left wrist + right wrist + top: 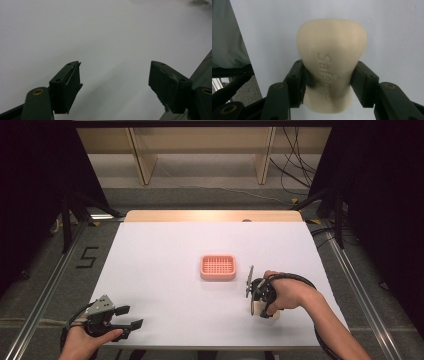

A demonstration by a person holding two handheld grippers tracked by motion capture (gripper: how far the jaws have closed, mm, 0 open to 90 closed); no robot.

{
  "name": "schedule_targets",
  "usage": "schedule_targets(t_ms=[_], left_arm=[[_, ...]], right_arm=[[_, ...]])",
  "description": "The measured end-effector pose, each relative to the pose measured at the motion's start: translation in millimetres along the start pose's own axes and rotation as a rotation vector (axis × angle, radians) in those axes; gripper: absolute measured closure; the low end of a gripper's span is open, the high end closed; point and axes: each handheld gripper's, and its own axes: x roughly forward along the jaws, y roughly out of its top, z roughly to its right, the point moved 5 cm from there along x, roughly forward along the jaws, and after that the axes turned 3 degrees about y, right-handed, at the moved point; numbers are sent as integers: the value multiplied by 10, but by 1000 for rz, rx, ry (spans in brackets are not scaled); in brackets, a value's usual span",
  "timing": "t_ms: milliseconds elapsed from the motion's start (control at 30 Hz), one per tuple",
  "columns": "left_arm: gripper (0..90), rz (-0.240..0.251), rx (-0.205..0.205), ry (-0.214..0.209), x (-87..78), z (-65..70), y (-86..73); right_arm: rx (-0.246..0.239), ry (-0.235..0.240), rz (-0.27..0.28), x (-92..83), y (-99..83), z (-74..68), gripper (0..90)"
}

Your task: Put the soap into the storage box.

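The pink perforated tray (218, 267) sits empty mid-worktop (165, 250), while the right hand-held gripper (328, 82) grasps a cream soap bar (331, 50) and the left hand-held gripper (115, 82) gapes released.

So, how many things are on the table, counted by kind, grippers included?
Soap bar, cream: 1
Soap dish, pink: 1
Grippers: 2, the left gripper and the right gripper
Total: 4

The soap bar's (331, 65) embossed lettering runs hidden behind the right gripper (328, 85).
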Motion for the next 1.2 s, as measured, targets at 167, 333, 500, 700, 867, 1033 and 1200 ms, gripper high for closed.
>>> schedule_targets(t_ms=[167, 333, 500, 700, 867, 1033, 1200], left_arm=[[249, -6, -4, 10, 19, 9, -4], [250, -4, 1, 9, -7, 1, -27], [251, 17, 2, -8, -51, 12, -19], [251, 21, 11, -6, -49, 15, -11], [251, 9, 11, -6, -44, 5, -13], [251, 9, 9, -5, -44, 3, -15], [251, 15, 1, -9, -47, 11, -13]], right_arm=[[29, 3, -26, -10, -7, -11, 501], [23, 4, -17, -33, 20, -11, 501], [54, -4, -32, -57, 41, -35, 501], [21, -10, -6, -63, 70, -6, 501], [65, -12, -27, -87, 54, 9, 501], [54, -11, -16, -90, 74, 47, 501], [83, -15, -19, -88, 81, 61, 501]])
